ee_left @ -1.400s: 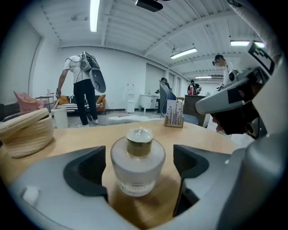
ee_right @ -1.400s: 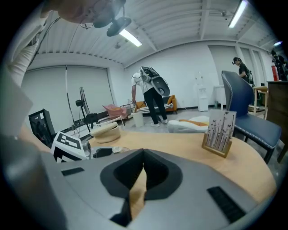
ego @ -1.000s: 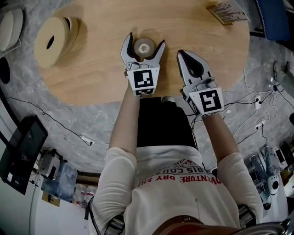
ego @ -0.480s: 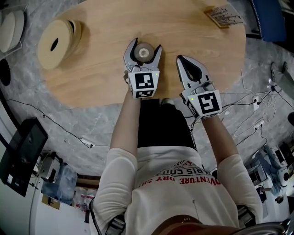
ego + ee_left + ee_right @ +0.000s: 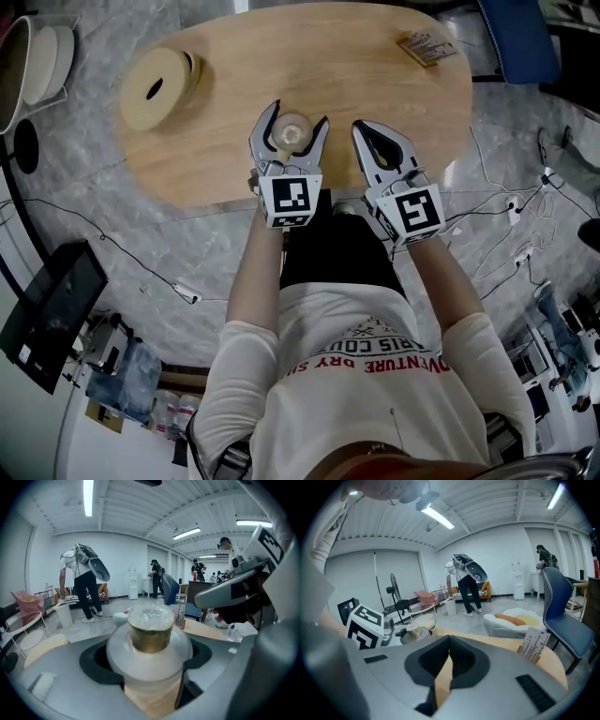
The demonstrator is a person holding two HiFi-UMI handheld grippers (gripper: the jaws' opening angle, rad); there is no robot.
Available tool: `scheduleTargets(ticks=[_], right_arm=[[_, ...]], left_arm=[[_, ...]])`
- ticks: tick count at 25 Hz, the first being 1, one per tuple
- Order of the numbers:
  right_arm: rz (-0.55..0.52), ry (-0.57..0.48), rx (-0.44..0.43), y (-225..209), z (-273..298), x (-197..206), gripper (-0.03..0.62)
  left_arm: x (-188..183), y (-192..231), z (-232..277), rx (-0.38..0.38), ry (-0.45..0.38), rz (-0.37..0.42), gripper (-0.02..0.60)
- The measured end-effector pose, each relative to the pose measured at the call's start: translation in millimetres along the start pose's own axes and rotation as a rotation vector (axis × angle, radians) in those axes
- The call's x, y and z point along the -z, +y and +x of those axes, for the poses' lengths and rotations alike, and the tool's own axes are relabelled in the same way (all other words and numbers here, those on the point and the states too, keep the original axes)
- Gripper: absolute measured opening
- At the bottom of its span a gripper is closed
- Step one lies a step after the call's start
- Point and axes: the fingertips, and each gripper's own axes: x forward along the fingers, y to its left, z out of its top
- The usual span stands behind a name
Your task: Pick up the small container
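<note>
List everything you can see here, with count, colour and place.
table: 1, light wood, oval, top of the head view
container: 1, clear and gold, at mid-table, between the left gripper's jaws
tape roll: 1, beige, table's far left
card packet: 1, tan with print, table's far right
chair: 1, blue, past the table's right end
cables: several, white and black, on the grey floor
people: several, far back in the gripper views
left gripper: 1, grey, shut on the container
right gripper: 1, grey, jaws together, empty, right of the left gripper
</note>
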Motion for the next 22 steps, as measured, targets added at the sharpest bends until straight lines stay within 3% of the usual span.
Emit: scheduleTargets(ticks=[12,22], right_arm=[[-0.105,-0.119,-0.033,59,-60,-139,0.006],[-0.137,-0.250,-0.039,90,-125,-225,0.006]], left_arm=[[-152,15,-119,-0.008,-0.101,0.118,0.344],[-264,21,-204,-0.011,-0.226,0.113,0.344]])
